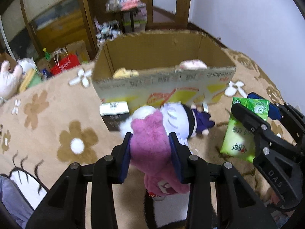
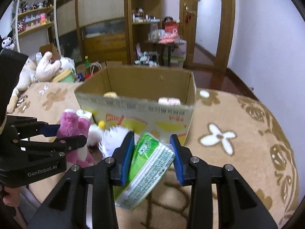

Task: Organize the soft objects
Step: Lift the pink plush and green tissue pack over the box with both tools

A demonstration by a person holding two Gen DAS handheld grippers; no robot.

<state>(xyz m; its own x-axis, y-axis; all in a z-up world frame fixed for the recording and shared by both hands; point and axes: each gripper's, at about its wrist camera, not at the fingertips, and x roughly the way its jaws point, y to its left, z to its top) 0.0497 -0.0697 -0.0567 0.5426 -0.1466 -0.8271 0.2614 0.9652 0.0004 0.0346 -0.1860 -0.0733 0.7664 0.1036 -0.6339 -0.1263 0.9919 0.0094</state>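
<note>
Cardboard box [image 1: 164, 80] wall is hiding most of two soft items inside; shelf clutter [image 2: 152, 32] is blurring beyond reading.

At your twelve o'clock stands a wooden shelf unit [image 2: 145, 21] crowded with small bottles. At ten o'clock a red bag [image 1: 65, 64] with white handles sits by a green bottle [image 2: 87, 61]. Underneath everything lies the beige flowered blanket [image 2: 238, 133].

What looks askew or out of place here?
Nothing is spilled or damaged. The green tissue pack sits tilted in the right gripper, and a small black-and-white carton leans against the cardboard box among plush toys.
</note>
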